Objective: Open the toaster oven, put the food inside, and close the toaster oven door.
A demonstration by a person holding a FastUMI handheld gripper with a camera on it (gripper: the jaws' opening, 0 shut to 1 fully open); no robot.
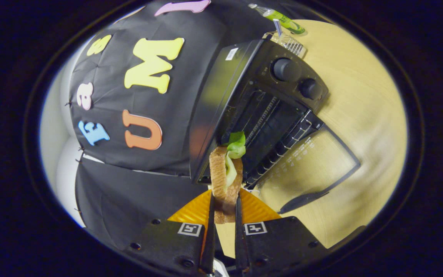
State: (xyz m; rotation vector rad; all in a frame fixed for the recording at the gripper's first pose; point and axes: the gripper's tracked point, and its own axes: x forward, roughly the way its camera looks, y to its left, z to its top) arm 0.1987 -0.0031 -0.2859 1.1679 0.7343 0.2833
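Carrying a sandwich toward an open toaster oven

Gripping a sandwich (226, 181) between both fingers, the gripper (225, 209) is pressing on the two bread slices from either side, with green lettuce sticking out at the sandwich's far end. The camera is rolled, so the whole scene is appearing tilted. Just beyond the sandwich, the black toaster oven (260, 104) is standing on a pale wooden table (363, 107), and its glass door (313, 161) is lying folded down and open, so the opening step appears done. The dark oven cavity (271, 123) with its wire rack is showing, and the lettuce tip is reaching its mouth, though the sandwich is not yet resting inside. Placing the food and shutting the door are seemingly what is left. Beyond the oven, a green bottle (281, 17) is lying near the table's far edge.
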